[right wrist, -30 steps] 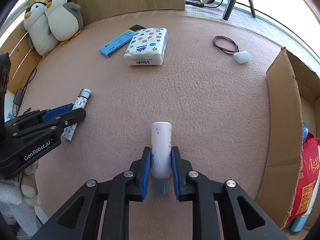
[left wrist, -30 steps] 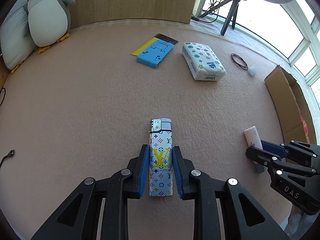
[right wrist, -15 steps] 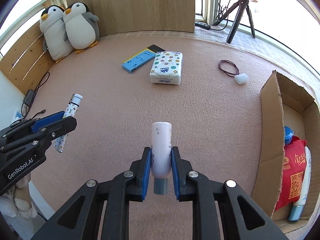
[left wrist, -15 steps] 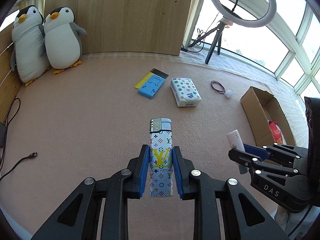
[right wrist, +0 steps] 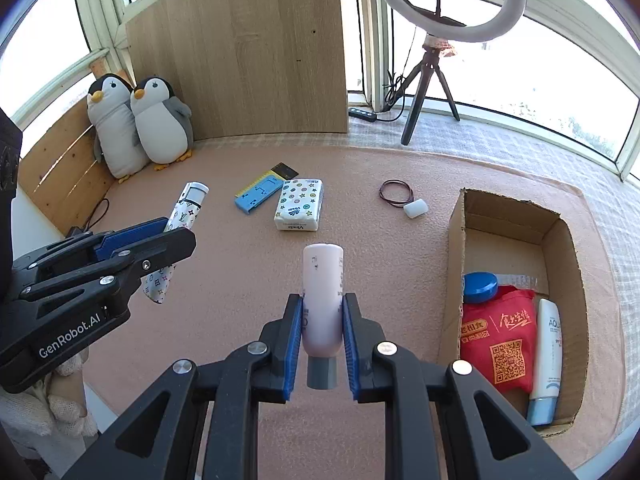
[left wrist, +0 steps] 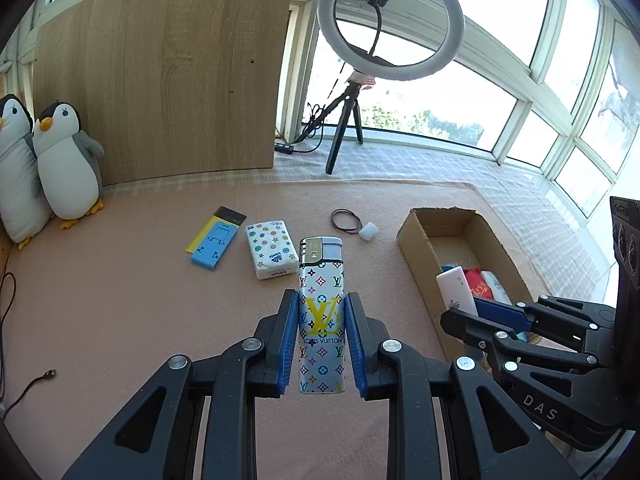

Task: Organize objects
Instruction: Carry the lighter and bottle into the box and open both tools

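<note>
Both held things look bound for the cardboard box point(right wrist: 456, 240) at the right of the pink mat point(right wrist: 360, 240), so the step in hand is a carry and a drop, and it goes best one at a time: bring the right one over the open top first, lower it into the bare far part of the box clear of the red bag point(right wrist: 500, 332), the blue-lidded jar point(right wrist: 480, 286) and the white tube point(right wrist: 548, 344) lying in the near part, and only then open. The right gripper point(right wrist: 320, 340) is closed on a pale bottle point(right wrist: 323, 296), its blue pads pressed on both sides just above the grey cap, which points back toward the camera. The left gripper point(left wrist: 322, 340) is closed likewise on a patterned lighter point(left wrist: 322, 312), pads at its middle, the metal head pointing away. Both are held up off the mat, the bottle nearer the box. Left on the far mat are a tissue pack point(right wrist: 299, 204), a blue stand point(right wrist: 258, 194), a hair band point(right wrist: 395, 194) and a small white case point(right wrist: 416, 208).
</note>
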`<action>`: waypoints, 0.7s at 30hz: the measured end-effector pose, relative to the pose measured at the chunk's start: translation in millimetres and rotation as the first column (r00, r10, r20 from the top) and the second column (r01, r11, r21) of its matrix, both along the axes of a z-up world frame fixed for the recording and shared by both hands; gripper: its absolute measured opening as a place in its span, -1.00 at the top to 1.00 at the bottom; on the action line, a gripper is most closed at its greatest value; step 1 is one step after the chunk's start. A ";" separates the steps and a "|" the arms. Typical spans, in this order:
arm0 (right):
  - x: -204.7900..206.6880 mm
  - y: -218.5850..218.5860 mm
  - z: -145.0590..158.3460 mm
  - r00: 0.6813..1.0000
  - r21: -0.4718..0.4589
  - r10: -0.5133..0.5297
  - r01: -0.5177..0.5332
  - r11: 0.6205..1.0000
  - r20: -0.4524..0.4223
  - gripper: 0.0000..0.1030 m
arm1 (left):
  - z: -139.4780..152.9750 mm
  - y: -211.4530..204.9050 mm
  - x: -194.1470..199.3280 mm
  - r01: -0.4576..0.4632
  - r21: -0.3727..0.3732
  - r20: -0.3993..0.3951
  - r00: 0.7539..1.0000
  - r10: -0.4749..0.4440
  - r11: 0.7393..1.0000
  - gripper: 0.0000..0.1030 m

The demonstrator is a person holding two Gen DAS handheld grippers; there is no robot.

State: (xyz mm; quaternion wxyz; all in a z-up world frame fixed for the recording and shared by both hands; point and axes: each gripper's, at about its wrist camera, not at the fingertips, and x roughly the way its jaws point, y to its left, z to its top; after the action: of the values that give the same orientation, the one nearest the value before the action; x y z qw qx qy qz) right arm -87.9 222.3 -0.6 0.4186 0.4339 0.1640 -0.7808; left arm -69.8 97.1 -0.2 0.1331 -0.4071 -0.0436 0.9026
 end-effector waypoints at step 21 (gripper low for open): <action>-76.3 115.0 11.9 0.967 -0.021 -0.249 0.249 0.968 -0.051 0.65 | -8.1 155.4 -30.8 0.215 0.008 -0.003 0.977 -0.215 0.977 0.52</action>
State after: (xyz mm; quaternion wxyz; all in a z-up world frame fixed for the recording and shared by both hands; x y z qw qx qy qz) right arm -164.2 337.2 11.3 0.3159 0.4272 0.1136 -0.8396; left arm -100.6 252.5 -8.3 0.2315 -0.4081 -0.0031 0.8831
